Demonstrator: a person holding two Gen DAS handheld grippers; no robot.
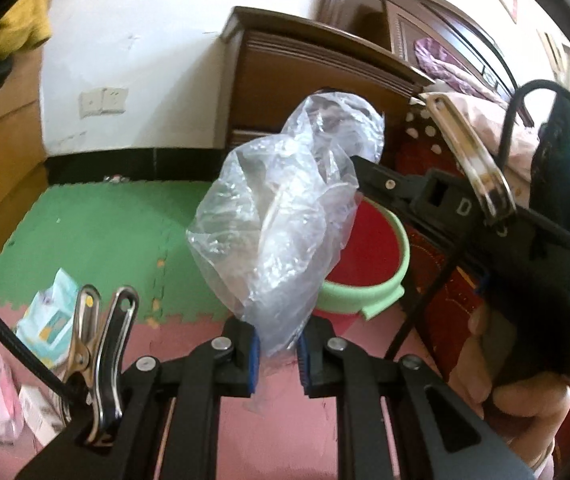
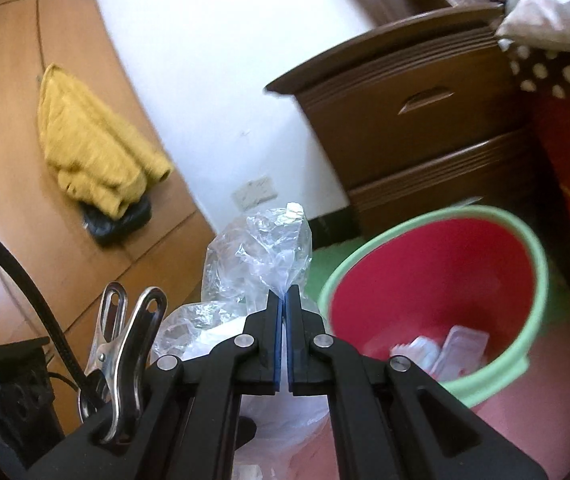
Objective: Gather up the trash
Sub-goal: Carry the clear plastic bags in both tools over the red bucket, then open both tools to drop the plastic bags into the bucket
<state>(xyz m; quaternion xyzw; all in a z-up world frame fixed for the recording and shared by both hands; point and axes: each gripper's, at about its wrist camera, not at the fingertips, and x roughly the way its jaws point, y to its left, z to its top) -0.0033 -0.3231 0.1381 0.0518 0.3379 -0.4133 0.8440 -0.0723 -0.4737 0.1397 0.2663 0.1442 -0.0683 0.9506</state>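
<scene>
Both grippers, left (image 1: 279, 354) and right (image 2: 283, 304), tilt down, each clamped on the clear bag (image 1: 273, 216), with the bin (image 2: 533, 264) right, on foam mats (image 1: 97, 232).

A single white capital letter "D" stands on the black plastic body of the right gripper (image 1: 463, 207), seen from the left wrist view; printing on the small crumpled pastel paper packets (image 1: 51, 320) is too blurred to read.

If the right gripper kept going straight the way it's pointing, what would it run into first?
Probably the white wall beside the wooden nightstand. The right gripper is shut on a clear plastic bag, and the bucket sits off to its right, though depth is unclear.
</scene>
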